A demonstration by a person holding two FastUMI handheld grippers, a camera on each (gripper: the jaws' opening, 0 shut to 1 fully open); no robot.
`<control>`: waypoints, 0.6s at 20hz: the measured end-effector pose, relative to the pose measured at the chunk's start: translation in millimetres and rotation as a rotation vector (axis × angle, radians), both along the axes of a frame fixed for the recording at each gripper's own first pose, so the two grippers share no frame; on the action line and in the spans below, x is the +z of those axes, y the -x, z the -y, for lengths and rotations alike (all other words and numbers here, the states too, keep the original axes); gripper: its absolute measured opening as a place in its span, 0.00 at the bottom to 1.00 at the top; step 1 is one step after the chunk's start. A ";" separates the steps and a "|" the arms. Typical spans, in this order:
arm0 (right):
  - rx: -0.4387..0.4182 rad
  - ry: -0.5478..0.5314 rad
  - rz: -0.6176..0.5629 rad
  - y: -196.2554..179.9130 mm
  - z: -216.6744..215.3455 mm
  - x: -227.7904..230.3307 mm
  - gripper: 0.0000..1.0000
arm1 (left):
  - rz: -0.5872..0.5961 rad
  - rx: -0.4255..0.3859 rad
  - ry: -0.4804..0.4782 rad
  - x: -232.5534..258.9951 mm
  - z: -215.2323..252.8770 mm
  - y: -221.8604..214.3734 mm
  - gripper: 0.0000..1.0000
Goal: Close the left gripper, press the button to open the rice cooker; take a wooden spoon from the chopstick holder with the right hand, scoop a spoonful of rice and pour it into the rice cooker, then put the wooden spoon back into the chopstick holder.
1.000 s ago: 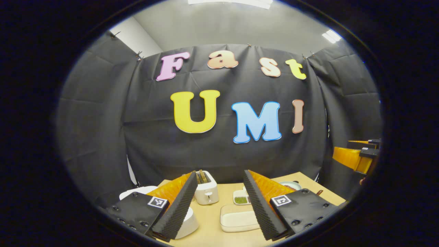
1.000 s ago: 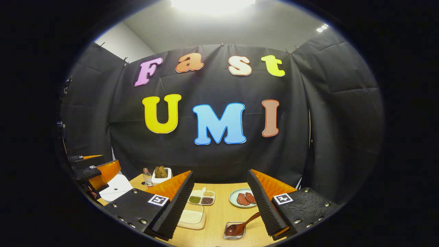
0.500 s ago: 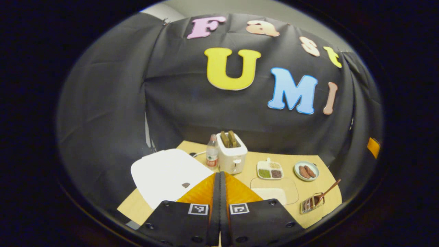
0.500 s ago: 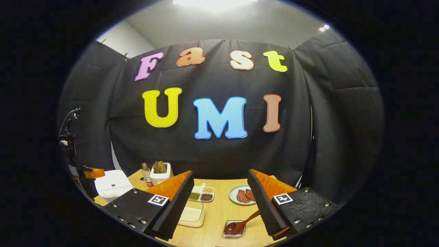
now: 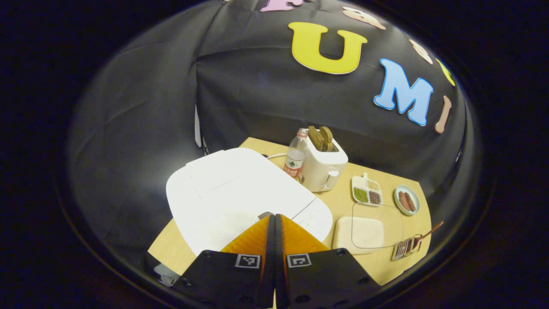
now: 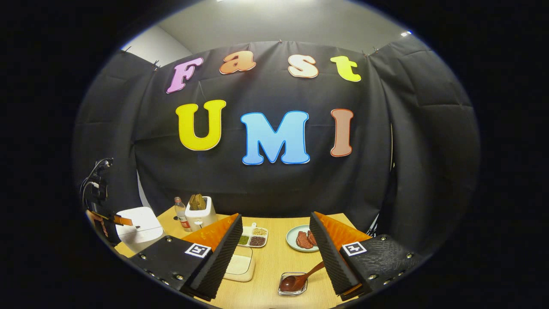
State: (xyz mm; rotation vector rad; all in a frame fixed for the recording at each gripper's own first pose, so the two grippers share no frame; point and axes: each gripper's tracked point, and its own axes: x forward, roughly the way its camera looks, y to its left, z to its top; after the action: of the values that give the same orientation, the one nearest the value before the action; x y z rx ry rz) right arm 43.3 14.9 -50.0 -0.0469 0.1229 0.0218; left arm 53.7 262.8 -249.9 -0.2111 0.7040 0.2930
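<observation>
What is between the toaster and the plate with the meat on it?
A small white divided dish of beans and grains sits on the table between the toaster and the meat plate. The right gripper view shows it; the left gripper view shows it too.

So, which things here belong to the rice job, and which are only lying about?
For the job:
- left gripper, shut
- right gripper, open
- rice cooker, lid down
- wooden spoon
- chopstick holder
- rice container

Lying about:
- toaster
- water bottle
- bean dish
- sausage plate
</observation>
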 end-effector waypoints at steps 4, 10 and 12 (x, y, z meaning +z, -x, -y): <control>-0.020 -0.003 -0.002 -3.2 7.1 -2.1 0.95 | -0.058 0.020 -0.010 -24.2 -6.7 -0.5 0.08; -0.017 0.001 0.002 -4.0 6.6 -0.8 0.95 | -0.039 0.065 -0.042 -16.2 -16.3 0.6 0.09; -0.009 0.004 0.000 -4.4 4.4 -1.8 0.95 | 0.008 0.053 -0.102 0.5 -17.1 -2.0 0.09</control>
State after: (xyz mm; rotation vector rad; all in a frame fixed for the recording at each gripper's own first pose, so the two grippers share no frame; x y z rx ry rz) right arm 47.7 10.5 -51.9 -0.0505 0.1237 0.0127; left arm 55.8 279.9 -249.3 -0.1341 0.6748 0.3775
